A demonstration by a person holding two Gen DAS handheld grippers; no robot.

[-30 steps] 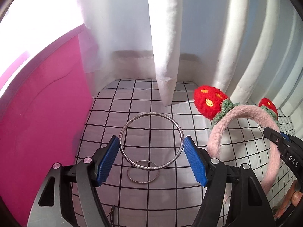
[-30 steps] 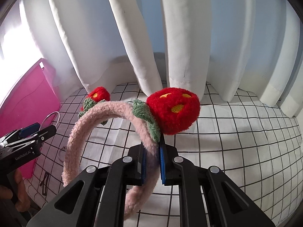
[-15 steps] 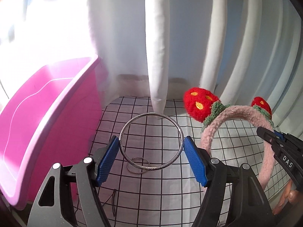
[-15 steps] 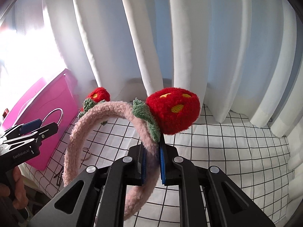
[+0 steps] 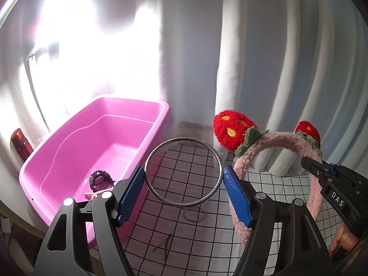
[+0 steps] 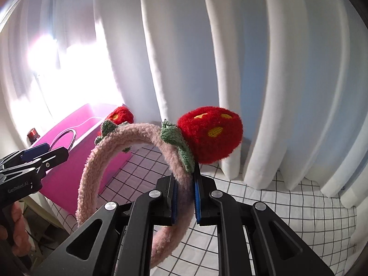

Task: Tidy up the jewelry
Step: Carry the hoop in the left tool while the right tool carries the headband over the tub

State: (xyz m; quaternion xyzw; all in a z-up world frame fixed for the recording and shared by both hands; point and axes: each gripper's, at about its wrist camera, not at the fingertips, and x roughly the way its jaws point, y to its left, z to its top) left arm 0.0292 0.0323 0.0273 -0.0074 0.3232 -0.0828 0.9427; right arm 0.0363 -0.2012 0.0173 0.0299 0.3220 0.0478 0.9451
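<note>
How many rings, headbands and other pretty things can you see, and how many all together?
Silver metal bangles: 2, a large one held in the left hand-held gripper and a small one on the checked cloth.
Fluffy pink strawberry headbands: 1, held in the right hand-held gripper.
Dark purple hair accessories in the pink plastic tub: 1.
Total: 4.

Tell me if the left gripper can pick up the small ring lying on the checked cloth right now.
Probably not as things stand. The left gripper is already shut on the large silver bangle, which fills the gap between its fingers. The small ring lies uncovered on the checked cloth below, but the bangle must go first.
</note>
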